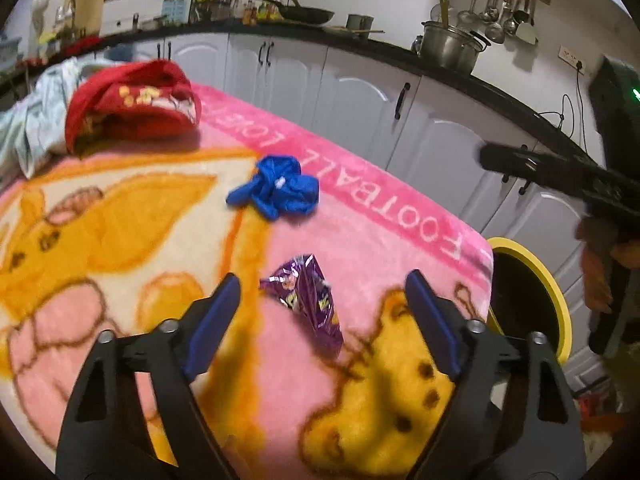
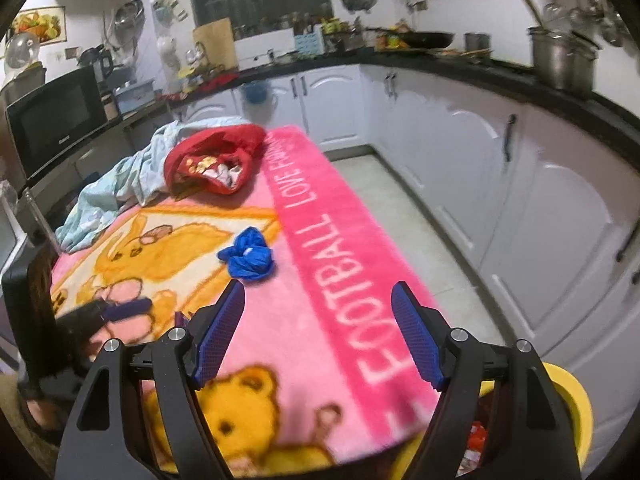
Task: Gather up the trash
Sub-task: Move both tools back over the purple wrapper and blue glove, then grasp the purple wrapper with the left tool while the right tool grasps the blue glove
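A purple snack wrapper (image 1: 310, 300) lies on the pink cartoon blanket (image 1: 360, 208), between the open fingers of my left gripper (image 1: 322, 286), which hovers just above it. A crumpled blue plastic bag (image 1: 276, 186) lies farther back; it also shows in the right wrist view (image 2: 248, 258). My right gripper (image 2: 318, 300) is open and empty over the blanket's near right edge, beside a yellow-rimmed trash bin (image 2: 572, 408) holding some trash. The bin (image 1: 548, 280) stands at the table's right end. The left gripper (image 2: 120, 310) appears blurred at the left of the right wrist view.
A red cloth bag (image 1: 132, 104) and light blue clothes (image 1: 36, 120) lie at the table's far end. White kitchen cabinets (image 1: 360, 92) with a black counter, pots and a pan run behind and to the right. A microwave (image 2: 56, 120) stands at the left.
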`<state>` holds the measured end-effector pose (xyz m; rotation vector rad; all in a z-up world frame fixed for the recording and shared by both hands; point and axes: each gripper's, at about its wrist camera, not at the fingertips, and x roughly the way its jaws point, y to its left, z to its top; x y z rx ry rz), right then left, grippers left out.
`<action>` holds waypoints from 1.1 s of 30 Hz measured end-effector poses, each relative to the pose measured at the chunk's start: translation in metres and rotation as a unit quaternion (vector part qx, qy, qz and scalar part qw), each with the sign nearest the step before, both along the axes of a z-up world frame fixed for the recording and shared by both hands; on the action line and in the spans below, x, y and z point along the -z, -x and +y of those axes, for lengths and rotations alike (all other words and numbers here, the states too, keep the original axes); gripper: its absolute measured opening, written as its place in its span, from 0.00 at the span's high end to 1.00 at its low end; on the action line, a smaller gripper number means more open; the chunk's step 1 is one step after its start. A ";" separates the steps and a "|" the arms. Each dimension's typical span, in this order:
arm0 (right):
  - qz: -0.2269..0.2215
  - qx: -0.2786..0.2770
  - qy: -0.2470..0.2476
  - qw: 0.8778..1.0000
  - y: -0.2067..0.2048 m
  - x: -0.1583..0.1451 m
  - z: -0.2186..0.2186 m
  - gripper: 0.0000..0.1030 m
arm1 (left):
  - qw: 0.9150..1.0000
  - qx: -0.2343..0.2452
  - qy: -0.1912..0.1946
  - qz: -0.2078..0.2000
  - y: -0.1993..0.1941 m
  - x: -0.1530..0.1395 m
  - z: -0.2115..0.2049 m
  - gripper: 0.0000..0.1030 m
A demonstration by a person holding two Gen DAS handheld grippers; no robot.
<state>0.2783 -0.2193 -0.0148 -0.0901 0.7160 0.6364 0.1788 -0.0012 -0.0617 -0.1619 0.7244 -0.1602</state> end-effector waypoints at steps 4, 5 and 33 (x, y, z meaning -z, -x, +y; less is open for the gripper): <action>0.015 -0.020 0.011 1.000 -0.021 0.011 0.030 0.29 | 1.000 0.008 0.016 0.013 -0.003 0.010 0.002 0.45; 0.020 -0.030 0.016 0.999 -0.027 0.015 0.041 0.29 | 1.000 0.010 0.020 0.016 -0.004 0.012 0.002 0.47; 0.116 -0.069 0.048 0.990 -0.072 0.082 0.105 0.86 | 0.996 0.027 0.057 0.058 -0.015 0.035 0.006 0.88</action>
